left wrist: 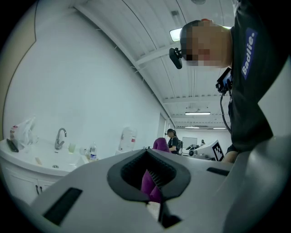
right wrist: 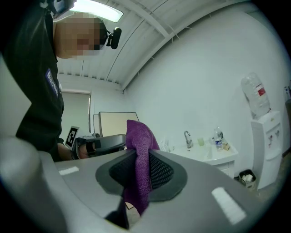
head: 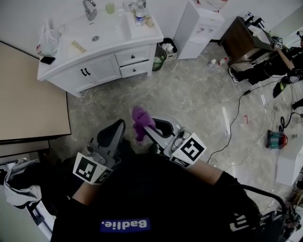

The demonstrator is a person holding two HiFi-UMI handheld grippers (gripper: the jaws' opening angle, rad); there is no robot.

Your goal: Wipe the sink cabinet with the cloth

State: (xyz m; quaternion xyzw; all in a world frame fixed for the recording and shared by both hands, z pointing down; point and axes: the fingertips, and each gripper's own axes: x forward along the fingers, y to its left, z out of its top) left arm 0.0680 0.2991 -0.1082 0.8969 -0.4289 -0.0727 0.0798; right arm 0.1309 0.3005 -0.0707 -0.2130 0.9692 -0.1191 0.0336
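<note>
I hold both grippers close to my chest, over a glossy grey marbled floor (head: 189,99). My right gripper (head: 150,128) is clenched on the purple cloth (head: 141,122). In the right gripper view the cloth (right wrist: 138,150) is pinched between the ribbed pads, with a bunch standing above the jaws and a tail hanging below. My left gripper (head: 118,127) sits just beside it. Its jaws are closed together and hold nothing, though the purple cloth shows beyond them.

The white sink cabinet (head: 102,71) stands well apart from me, across the floor and against a white wall. It has double doors on the left and two drawers on the right. On its top are a chrome tap (head: 89,8), a pale green cup (head: 110,8), a clear bottle (head: 140,13) and a crumpled plastic bag (head: 49,38). A small dark flat object (head: 47,60) lies at the front left edge.

Just to the right of the cabinet stands a small bin (head: 166,48), and beyond it a white water dispenser (head: 199,28). A beige panel (head: 28,94) fills the left side. A black cable (head: 232,127) trails across the floor at the right, near a brown table (head: 244,42).
</note>
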